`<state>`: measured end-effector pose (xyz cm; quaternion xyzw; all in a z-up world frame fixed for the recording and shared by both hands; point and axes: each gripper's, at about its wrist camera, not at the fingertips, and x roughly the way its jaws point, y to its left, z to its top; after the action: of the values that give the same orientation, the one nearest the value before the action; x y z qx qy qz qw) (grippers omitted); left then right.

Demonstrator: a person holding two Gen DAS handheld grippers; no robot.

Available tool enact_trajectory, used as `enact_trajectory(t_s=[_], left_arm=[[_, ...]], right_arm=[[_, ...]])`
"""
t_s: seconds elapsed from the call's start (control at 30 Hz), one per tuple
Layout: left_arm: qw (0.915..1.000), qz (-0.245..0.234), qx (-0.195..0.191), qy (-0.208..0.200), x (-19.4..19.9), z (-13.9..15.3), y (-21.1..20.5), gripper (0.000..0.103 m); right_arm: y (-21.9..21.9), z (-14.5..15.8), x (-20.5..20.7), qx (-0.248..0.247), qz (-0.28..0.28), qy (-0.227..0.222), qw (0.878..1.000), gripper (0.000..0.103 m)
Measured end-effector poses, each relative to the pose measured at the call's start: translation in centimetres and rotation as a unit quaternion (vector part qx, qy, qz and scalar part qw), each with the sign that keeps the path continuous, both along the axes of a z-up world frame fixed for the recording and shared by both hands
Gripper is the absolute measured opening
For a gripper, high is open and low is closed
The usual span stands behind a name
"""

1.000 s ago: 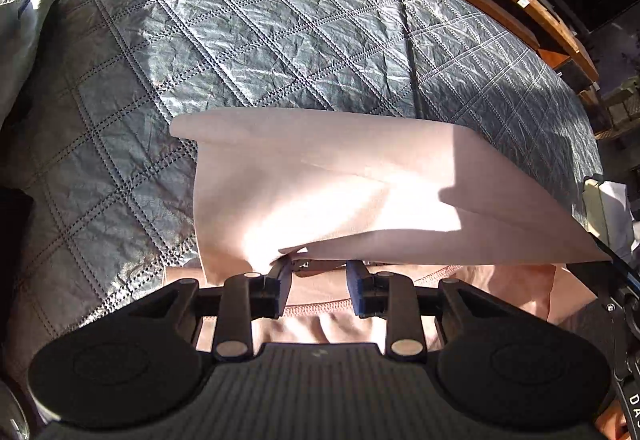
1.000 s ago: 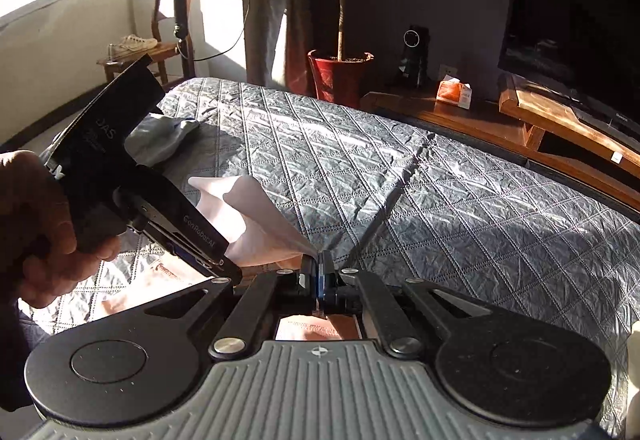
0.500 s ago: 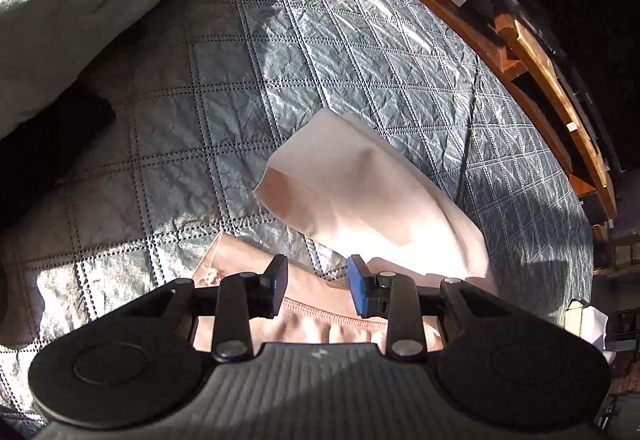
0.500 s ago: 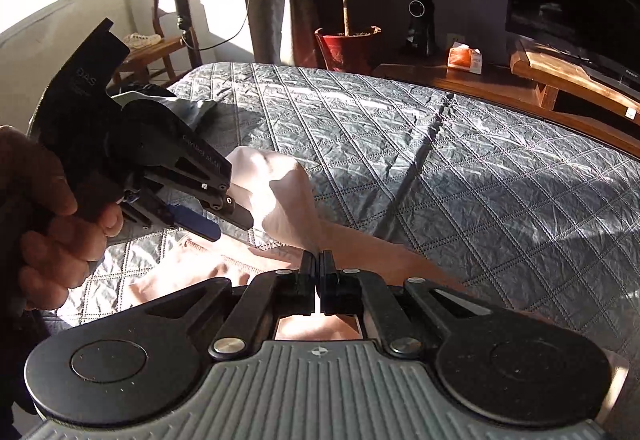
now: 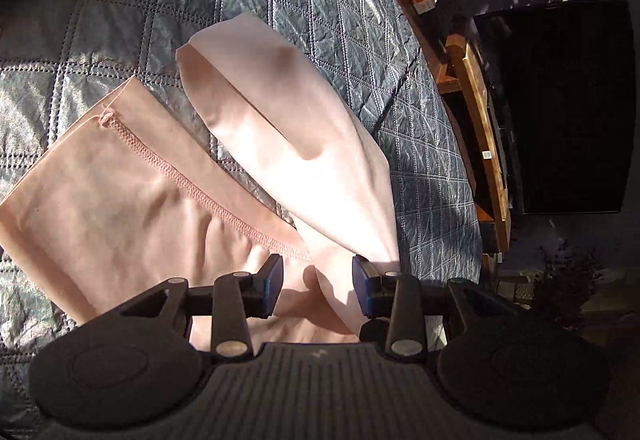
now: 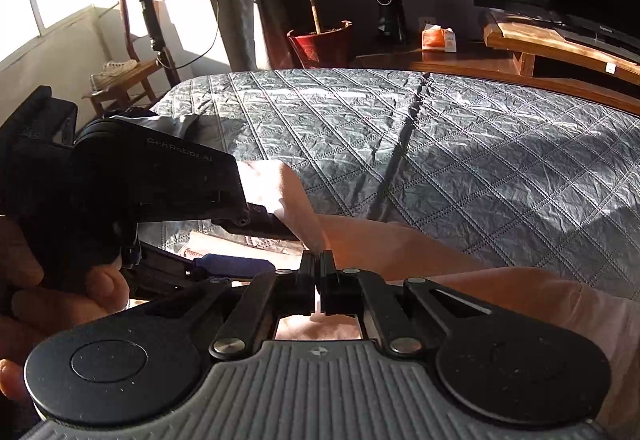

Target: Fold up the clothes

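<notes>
Left gripper [image 5: 318, 282]: fingers just opening, apart, pink garment [image 5: 132, 200] between, unpressed.
Right gripper [image 6: 318, 272]: fingers pinched on garment fold.
Bed [image 6: 460, 144]: grey quilt beneath.

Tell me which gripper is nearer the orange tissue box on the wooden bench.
Neither clearly. The right gripper and left gripper both sit at the pink garment, across the quilt from the tissue box.

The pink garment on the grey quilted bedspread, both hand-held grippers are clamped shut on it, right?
Not both. The right hand-held gripper is shut on the pink garment, but the left hand-held gripper has its jaws apart, having just been opening, with fabric loose between them, as the left wrist view shows. It does lie on the grey quilted bedspread.
</notes>
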<state>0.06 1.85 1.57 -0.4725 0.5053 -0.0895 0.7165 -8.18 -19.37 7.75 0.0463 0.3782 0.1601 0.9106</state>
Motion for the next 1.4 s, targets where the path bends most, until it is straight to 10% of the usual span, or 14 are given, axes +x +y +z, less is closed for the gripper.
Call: enact_trajectory(t_s=[0.33, 0.83, 1.23, 1.4], left_arm=[[0.9959, 0.037, -0.078, -0.029, 0.2, -0.5, -0.7, 0.042], [0.9950, 0.061, -0.071, -0.035, 1.8, -0.5, -0.1, 0.046], [0.9917, 0.118, -0.050, 0.009, 3.1, -1.4, 4.2, 0.013], [0.9903, 0.137, -0.023, 0.009, 3.3, -1.0, 5.9, 0.011]], right_arm=[[-0.8, -0.7, -0.3, 0.056, -0.021, 0.012, 0.998, 0.002], [-0.8, -0.7, -1.3, 0.056, -0.008, -0.001, 0.998, 0.002], [-1.1, -0.8, -3.3, 0.033, 0.013, -0.002, 0.999, 0.002], [-2.9, -0.6, -3.8, 0.036, -0.022, 0.007, 0.999, 0.018]])
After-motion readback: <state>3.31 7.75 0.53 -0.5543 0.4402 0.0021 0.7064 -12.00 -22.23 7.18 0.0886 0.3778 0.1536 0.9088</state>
